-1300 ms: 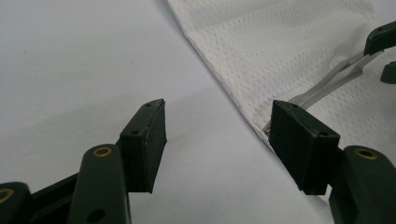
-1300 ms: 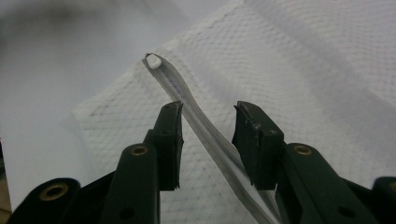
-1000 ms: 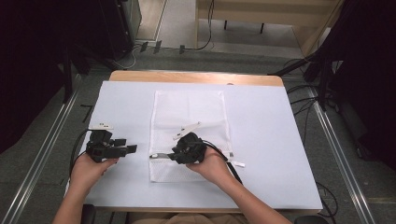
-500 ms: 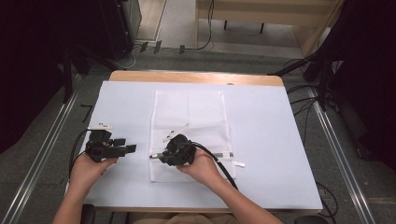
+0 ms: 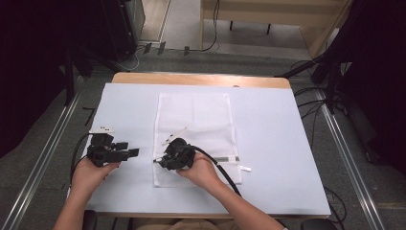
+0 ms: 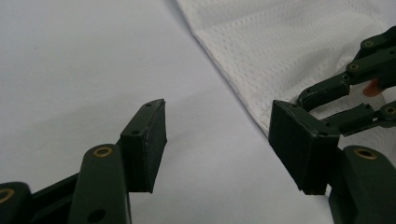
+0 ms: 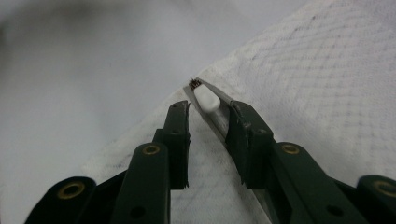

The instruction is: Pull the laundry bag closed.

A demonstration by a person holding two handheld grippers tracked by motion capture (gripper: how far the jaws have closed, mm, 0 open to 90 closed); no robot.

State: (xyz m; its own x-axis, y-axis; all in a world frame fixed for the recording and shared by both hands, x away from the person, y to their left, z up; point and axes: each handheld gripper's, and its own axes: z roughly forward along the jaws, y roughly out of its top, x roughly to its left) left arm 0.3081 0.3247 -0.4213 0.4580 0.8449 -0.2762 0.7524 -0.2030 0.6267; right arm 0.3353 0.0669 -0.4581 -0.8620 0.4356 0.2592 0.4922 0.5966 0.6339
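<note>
Leftward along the mesh bag's (image 5: 194,129) lower edge has slid the right hand-held gripper (image 7: 208,128), jaws parted around the zipper pull (image 7: 206,99) (left hand-held gripper (image 6: 219,140) open, lower left), which may slip.

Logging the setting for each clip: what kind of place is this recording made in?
Probably a lab or recording studio rather than a home: a table under a white cover, black curtains at both sides, metal rails and loose cables on the grey floor.
</note>
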